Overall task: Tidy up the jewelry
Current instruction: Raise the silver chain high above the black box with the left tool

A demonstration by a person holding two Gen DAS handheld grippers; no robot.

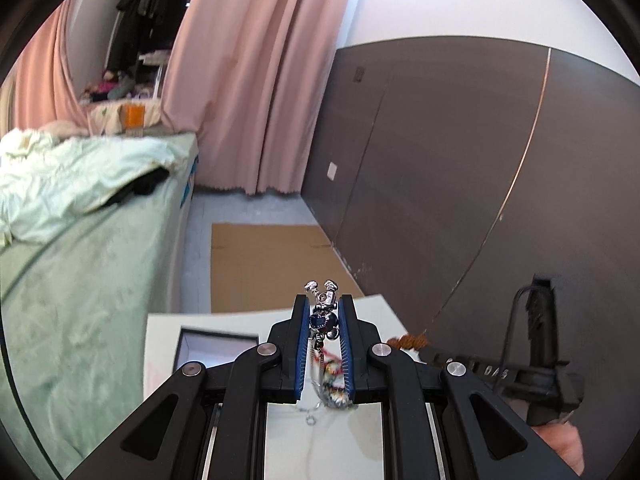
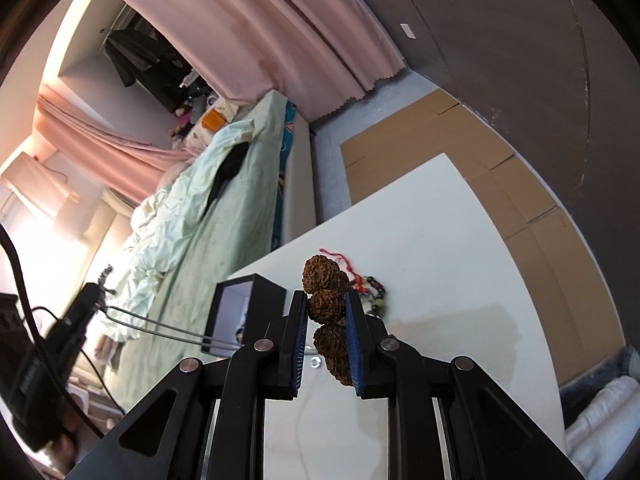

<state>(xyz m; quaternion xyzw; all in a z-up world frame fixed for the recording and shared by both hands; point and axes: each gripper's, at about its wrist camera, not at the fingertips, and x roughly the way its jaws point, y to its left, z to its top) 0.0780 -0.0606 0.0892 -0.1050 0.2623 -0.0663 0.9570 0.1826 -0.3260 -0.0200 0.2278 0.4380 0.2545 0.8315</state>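
Note:
My left gripper [image 1: 323,304] is shut on a silver charm necklace [image 1: 322,312] with a dark blue stone, held above the white table [image 1: 376,312]; its chain hangs down toward the table. My right gripper [image 2: 326,302] is shut on a brown walnut-bead bracelet [image 2: 325,280], lifted over the table [image 2: 440,260]. A black jewelry box [image 2: 244,304] with a pale lining stands open at the table's left; it also shows in the left wrist view [image 1: 212,346]. A tangle of red cord and dark beads [image 2: 370,286] lies behind the bracelet. The right gripper's body [image 1: 532,368] shows at the right.
A bed with a pale green cover [image 1: 80,240] lies to the left of the table. Flattened cardboard [image 1: 268,264] covers the floor beyond. A dark wall panel [image 1: 460,160] runs along the right, pink curtains [image 1: 260,80] behind. A small metal ring [image 2: 316,362] lies on the table.

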